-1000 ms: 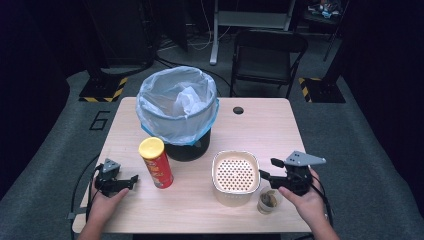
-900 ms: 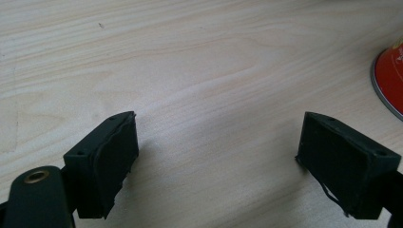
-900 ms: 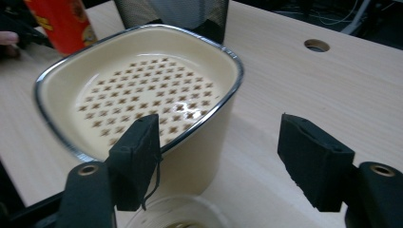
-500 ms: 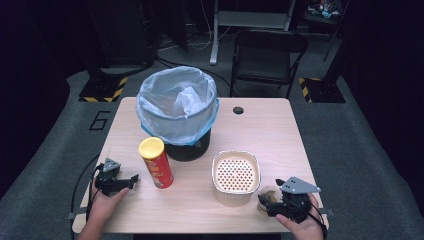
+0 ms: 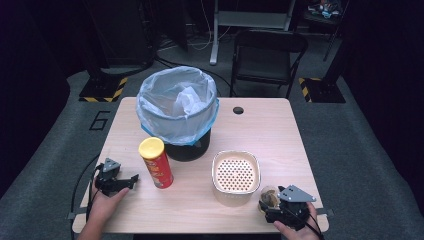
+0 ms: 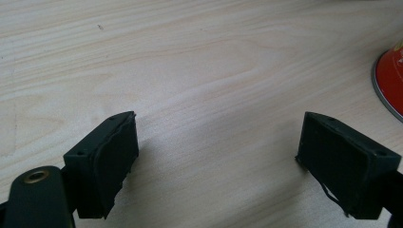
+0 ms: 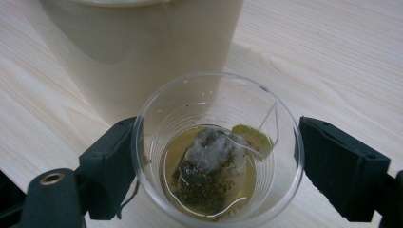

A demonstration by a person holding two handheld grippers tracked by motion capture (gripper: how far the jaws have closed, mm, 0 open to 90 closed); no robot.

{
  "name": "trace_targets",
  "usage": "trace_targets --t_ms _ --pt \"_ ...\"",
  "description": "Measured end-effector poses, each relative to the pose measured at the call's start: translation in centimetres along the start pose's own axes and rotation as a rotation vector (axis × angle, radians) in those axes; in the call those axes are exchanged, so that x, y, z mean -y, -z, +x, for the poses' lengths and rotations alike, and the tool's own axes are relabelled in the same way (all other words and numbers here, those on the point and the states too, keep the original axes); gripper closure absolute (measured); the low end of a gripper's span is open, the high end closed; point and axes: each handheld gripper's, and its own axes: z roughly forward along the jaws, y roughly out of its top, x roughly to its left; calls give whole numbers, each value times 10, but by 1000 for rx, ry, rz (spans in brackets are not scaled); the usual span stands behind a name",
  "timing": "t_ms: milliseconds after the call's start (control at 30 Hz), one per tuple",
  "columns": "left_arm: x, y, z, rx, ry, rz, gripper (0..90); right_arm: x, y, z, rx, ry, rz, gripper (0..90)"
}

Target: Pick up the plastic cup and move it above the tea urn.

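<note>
While the right tool brackets the cup unclosed, beige container adjacent, left tool open.

One lined bin, one chip can, one strainer pot, one plastic cup (teabag inside), two grippers.

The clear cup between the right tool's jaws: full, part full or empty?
Part full. In the right gripper view the cup holds shallow yellowish liquid and a soaked tea bag at the bottom; its walls above are bare.
</note>
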Motion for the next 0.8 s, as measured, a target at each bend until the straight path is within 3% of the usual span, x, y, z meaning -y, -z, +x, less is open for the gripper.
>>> trace_targets --t_ms 233,467,800 --pt "0 0 0 0 0 0 132 4 6 -17 -39 1 4 206" --pt "0 0 0 0 0 0 131 9 9 -37 -42 2 4 202" --pt "0 0 0 -2 0 0 131 23 11 -57 10 -65 14 198"
